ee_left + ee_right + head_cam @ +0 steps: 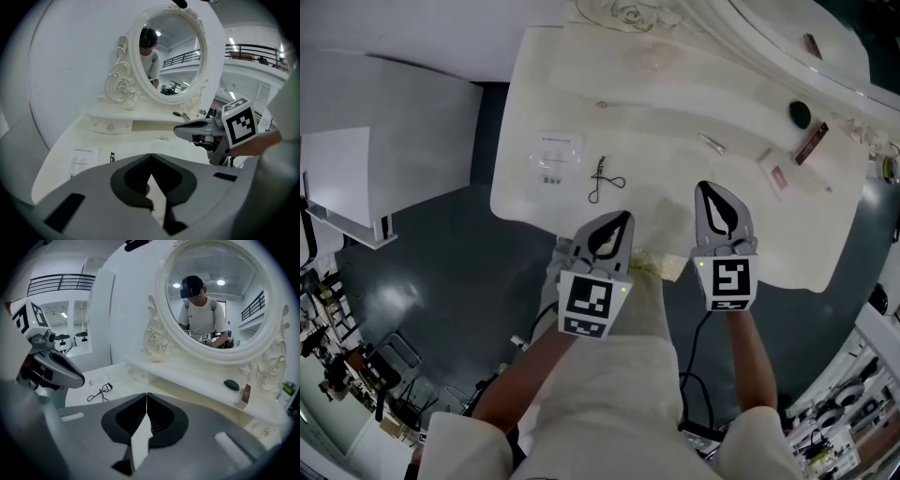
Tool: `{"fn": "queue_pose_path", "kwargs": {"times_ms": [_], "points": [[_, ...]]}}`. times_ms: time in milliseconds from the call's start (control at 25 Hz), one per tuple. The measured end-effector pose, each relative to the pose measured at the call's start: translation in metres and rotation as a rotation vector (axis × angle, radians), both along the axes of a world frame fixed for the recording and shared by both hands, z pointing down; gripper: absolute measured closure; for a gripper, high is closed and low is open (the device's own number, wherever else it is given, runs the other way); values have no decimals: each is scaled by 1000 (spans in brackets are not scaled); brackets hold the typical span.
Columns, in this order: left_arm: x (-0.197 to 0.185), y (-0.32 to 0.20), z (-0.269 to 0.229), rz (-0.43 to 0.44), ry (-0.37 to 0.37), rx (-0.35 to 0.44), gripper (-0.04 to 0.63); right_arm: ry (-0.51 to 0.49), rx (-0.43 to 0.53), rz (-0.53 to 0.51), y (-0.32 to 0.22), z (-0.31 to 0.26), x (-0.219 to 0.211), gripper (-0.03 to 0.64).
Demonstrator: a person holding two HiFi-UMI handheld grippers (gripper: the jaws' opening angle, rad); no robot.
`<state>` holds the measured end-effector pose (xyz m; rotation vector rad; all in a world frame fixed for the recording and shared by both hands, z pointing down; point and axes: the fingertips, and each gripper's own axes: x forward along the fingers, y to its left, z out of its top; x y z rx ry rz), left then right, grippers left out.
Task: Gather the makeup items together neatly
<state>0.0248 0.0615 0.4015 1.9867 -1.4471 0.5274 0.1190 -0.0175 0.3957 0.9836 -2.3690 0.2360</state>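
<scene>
Head view: left gripper [622,218] and right gripper [704,188] side by side over the near edge of the white dressing table [675,103], both with tips pinched together, nothing held. Ahead of the left one and apart from it, black eyelash curler [602,180] beside a printed sheet [555,155]. Toward the far right, dark green oval item [800,113], brown tube [812,142], small sachet [775,173] and slim silvery piece [712,143], scattered, well apart from the curler. Left gripper view: jaws meeting at the tips, empty, with the oval mirror [171,56] beyond. Right gripper view: jaws closed tight, empty; green item and brown tube up on the shelf [187,373] under the mirror.
</scene>
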Motion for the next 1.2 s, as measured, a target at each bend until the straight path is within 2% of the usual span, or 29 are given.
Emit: {"fn": "queue_pose_path", "kwargs": {"times_ms": [480,800,1200], "points": [[24,-11,12,47,-8,-11,586,0,-32,45,-18,15,27,606],[37,-21,15,60,-7,-11,586,20,-52,19,-31,29,34,561],[49,-26,22,69,-12,-28,586,77,-86,-32,-47,57,42,541]]}}
